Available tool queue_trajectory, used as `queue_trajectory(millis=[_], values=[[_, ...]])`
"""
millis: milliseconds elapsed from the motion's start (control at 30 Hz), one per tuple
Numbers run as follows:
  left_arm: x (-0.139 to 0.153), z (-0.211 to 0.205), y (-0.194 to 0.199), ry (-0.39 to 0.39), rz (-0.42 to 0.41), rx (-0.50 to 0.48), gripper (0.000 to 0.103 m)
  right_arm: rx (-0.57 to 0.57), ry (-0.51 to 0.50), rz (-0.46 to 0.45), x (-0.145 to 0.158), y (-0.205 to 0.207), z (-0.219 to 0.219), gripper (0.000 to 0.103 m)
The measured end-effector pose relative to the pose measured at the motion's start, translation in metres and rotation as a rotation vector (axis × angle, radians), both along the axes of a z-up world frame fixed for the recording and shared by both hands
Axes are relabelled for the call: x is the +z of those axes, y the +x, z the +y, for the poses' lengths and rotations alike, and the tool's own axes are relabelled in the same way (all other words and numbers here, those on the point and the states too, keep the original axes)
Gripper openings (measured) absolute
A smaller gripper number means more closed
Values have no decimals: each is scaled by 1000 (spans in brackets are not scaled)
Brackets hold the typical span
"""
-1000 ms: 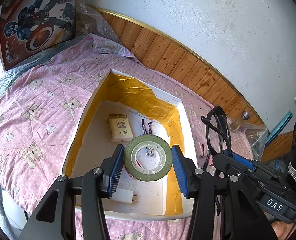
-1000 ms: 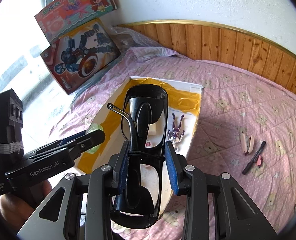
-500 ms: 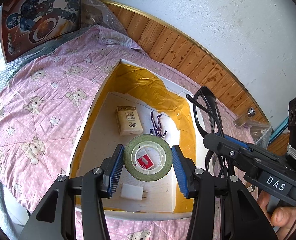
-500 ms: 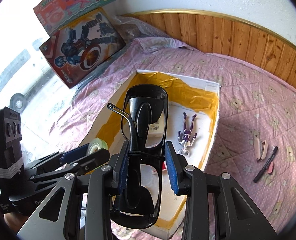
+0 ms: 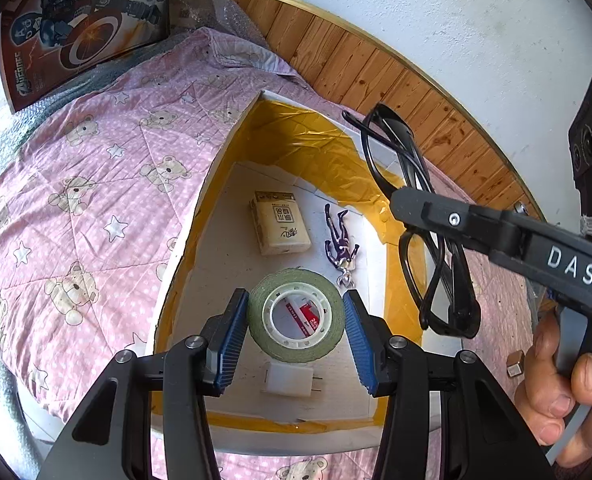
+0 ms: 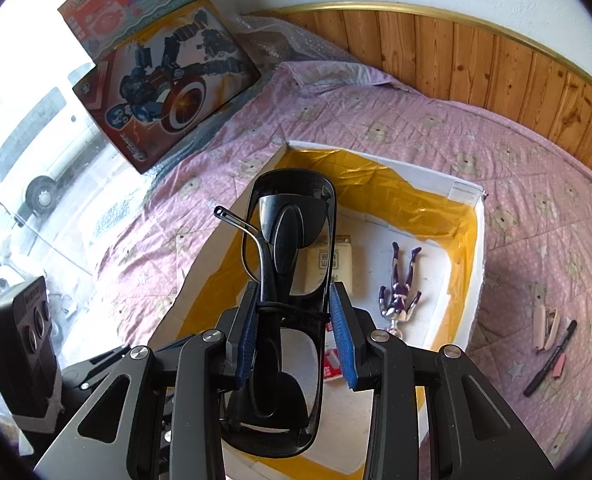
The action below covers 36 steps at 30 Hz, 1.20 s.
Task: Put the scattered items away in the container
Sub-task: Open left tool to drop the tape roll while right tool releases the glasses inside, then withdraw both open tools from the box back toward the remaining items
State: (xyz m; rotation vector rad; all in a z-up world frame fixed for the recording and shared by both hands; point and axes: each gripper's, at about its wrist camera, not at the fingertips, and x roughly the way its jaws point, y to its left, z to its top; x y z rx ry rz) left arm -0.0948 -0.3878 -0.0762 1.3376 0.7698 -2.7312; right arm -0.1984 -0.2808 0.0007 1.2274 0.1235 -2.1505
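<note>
A white box lined with yellow tape (image 5: 200,216) (image 6: 473,264) lies on the pink bear quilt. Above its near end my left gripper (image 5: 296,320) is shut on a green tape roll (image 5: 264,332). My right gripper (image 6: 294,332) is shut on folded black glasses (image 6: 292,240), held over the box's right side; the glasses (image 5: 435,240) also show in the left wrist view. Inside the box lie a beige packet (image 5: 280,228) (image 6: 341,264), a purple figure (image 5: 341,246) (image 6: 399,292), a white charger (image 5: 290,380) and a red-and-white pack (image 6: 331,356).
On the quilt right of the box lie a pink stapler (image 6: 543,328), a black marker (image 6: 551,358) and a small eraser (image 6: 559,367). Toy boxes (image 6: 164,80) lean at the window side. A wooden headboard (image 6: 475,56) runs behind. A small brown cube (image 5: 515,362) sits near the hand.
Both grippers have moved forward and further over the box, each keeping its hold. The glasses now hang above the box's right wall.
</note>
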Motion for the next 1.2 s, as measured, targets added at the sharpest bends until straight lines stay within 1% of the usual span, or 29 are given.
queue_trajectory(millis=[100,267,467,600,833,933,1067,1200], values=[[-2,1,-2,-18,-6,-5,49,1,-9,-39,-5,-12,-8,36],[-5,-5,-5,-21,-14,5,49,-2,-35,-129,-21,-33,-18,36],[-7,-4,-11,-53,-13,-21,49,-15,-57,-199,-36,-51,-28,36],[-7,-8,-12,-40,-4,-6,49,-12,-53,-214,-43,-58,-38,36],[-9,-9,-10,-58,5,7,50,5,-45,-249,-56,-66,-53,37],[-10,-10,-9,-56,13,10,50,13,-46,-265,-61,-68,-58,39],[-11,-11,-9,-59,15,12,50,-6,-43,-274,-67,-72,-62,40],[-11,-11,-9,-58,14,12,54,-9,-45,-285,-72,-72,-63,41]])
